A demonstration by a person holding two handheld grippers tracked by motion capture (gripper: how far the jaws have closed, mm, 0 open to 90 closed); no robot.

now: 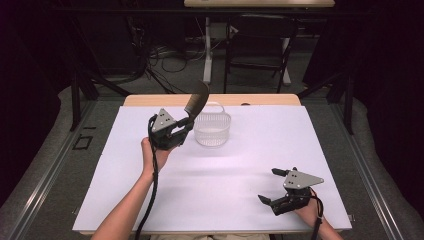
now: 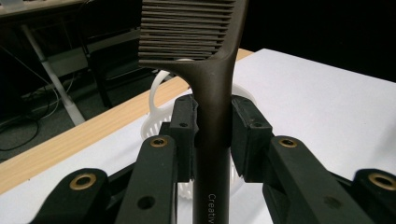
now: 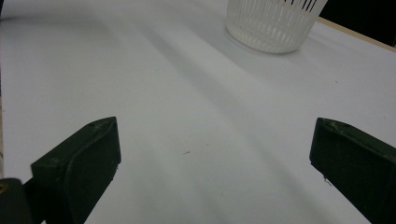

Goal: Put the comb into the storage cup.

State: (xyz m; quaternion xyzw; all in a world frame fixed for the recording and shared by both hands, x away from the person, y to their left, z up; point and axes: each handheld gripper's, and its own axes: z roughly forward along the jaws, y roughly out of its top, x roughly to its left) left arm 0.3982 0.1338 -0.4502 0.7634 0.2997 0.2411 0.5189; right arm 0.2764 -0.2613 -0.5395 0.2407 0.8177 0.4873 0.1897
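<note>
The left gripper (image 1: pixel 186 124) grips the comb (image 1: pixel 196 101) beside the basket (image 1: pixel 212 129), not yet dropped in; the right gripper (image 1: pixel 272 186) gapes empty.

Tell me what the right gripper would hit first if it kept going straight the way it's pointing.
Most likely nothing soon: the right gripper has open, empty jaws looking across the bare white table sheet. The white basket stands far ahead, somewhat right of centre, so it might be met or narrowly missed; depth is unclear.

One comb (image 1: pixel 196 101), one basket (image 1: pixel 212 131)
</note>
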